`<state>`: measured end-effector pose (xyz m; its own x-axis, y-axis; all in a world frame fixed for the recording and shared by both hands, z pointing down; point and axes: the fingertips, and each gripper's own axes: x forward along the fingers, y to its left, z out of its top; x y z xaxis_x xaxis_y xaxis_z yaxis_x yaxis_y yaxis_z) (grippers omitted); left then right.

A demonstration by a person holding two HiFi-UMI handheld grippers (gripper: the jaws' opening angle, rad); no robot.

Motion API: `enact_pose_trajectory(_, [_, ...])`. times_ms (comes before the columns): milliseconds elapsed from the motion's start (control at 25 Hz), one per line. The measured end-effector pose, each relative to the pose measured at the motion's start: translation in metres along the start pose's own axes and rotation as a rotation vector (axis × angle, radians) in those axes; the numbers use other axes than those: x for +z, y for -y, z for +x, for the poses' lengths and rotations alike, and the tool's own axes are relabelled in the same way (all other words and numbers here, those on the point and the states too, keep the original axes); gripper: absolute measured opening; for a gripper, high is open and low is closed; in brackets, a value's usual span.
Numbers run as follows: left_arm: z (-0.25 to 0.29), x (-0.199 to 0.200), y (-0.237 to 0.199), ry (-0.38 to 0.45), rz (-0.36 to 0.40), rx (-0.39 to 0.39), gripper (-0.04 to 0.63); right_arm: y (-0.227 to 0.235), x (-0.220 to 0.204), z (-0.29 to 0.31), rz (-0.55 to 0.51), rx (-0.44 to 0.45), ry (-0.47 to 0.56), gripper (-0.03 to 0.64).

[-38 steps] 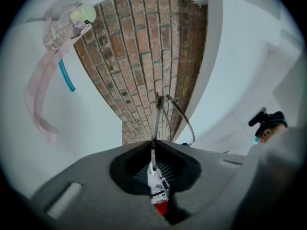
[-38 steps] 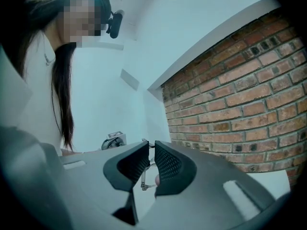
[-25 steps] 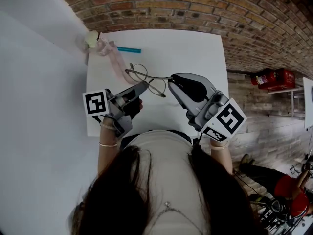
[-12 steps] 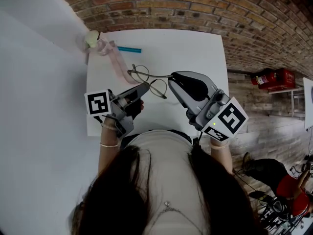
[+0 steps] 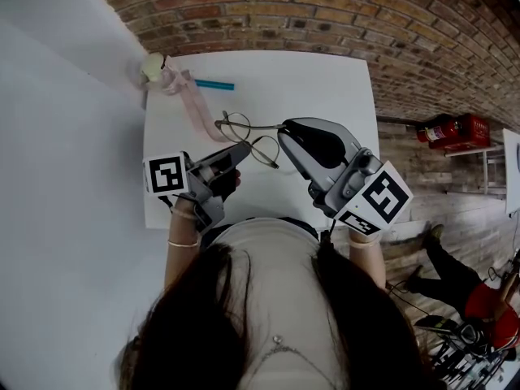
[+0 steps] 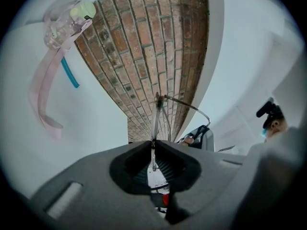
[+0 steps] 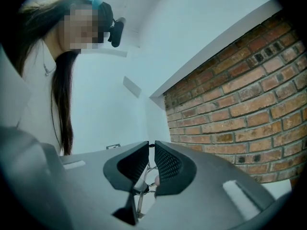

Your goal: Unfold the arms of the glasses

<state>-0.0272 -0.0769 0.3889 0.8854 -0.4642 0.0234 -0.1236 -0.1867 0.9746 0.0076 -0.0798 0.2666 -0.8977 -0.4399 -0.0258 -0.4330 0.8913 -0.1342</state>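
Observation:
Thin metal-framed round glasses (image 5: 262, 148) hang above the white table (image 5: 317, 80), held between both grippers in the head view. My left gripper (image 5: 244, 146) is shut on the frame at the near lens; in the left gripper view the thin wire (image 6: 156, 121) runs up out of the closed pads (image 6: 144, 150). From the right, my right gripper (image 5: 282, 128) is shut on one arm of the glasses. In the right gripper view the pads (image 7: 165, 159) pinch that wire, and more of the glasses (image 7: 143, 188) shows below them.
A pink strap (image 5: 192, 102), a teal pen (image 5: 214, 83) and a pale round object (image 5: 152, 65) lie at the table's far left corner. A brick wall (image 5: 325, 15) runs behind. A red fire extinguisher (image 5: 451, 128) and a person in red (image 5: 483, 303) are off to the right.
The left gripper and the glasses have shifted slightly right and away from me. The right gripper has barely moved. The person on the floor at right has moved.

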Motion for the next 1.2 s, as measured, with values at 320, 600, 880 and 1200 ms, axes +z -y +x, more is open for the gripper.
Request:
enact_pose_trajectory(320, [0.001,-0.004,-0.003,-0.015,-0.004,0.012,0.023,-0.001,0.005,0.004,-0.009,0.005,0.009,0.043])
enact_pose_trajectory(600, [0.002,-0.007,-0.008,-0.031,-0.007,0.010,0.023,-0.001,0.005,0.008,-0.018,0.008,0.014,0.043])
enact_pose_trajectory(880, [0.002,-0.010,-0.012,-0.047,-0.010,0.018,0.023,-0.001,0.007,0.012,-0.021,0.010,0.019,0.043])
enact_pose_trajectory(1200, [0.005,-0.013,-0.014,-0.067,-0.003,0.027,0.024,-0.001,0.009,0.015,-0.022,0.015,0.026,0.043])
